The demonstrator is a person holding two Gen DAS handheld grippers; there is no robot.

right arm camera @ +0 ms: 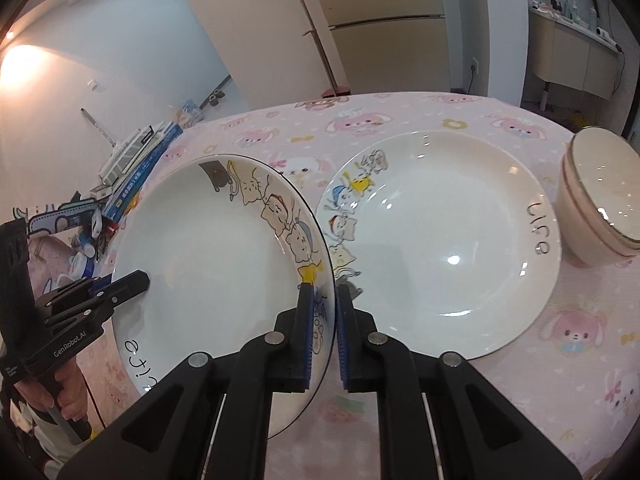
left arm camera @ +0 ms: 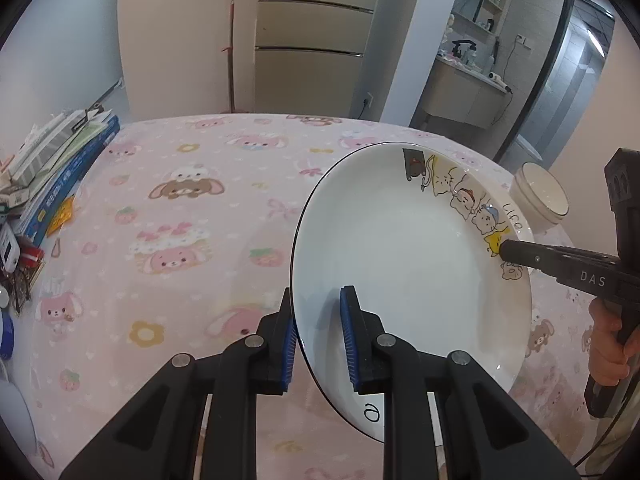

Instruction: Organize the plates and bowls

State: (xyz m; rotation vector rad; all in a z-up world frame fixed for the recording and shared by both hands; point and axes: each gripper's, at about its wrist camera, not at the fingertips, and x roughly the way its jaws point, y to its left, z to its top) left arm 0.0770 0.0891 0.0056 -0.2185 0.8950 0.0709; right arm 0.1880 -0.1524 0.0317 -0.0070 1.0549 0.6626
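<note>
1. Both pairs of jaws straddle the rim of one white plate (left arm camera: 400,264): we see our left gripper (left arm camera: 319,340) with a blue pad on each side of the plate's near edge, and our right gripper (right arm camera: 322,334) placed the same way on the opposite edge, beside the cartoon animals.
2. We cannot say the pads press tight; a narrow gap shows on at least one side in each wrist view, so the grip looks loose rather than clenched.
3. That plate is tilted and raised off the pink tablecloth (left arm camera: 192,216), held between the two grippers.
4. A row of cartoon figures runs along its rim, and dark lettering sits near the edge closest to the left gripper.
5. Just beside it, on the right gripper's side, a second plate (right arm camera: 448,248) of the same pattern lies flat on the cloth, with the word "Life" on its rim.
6. Past that plate stand stacked bowls (right arm camera: 600,196), pale pink with a dark line at the rim, near the table's corner.
7. At the far left edge of the table we see a pile of books (left arm camera: 60,160) and small clutter.
8. Behind the table stand a pale cabinet (left arm camera: 312,44) and a washbasin counter (left arm camera: 468,84).
</note>
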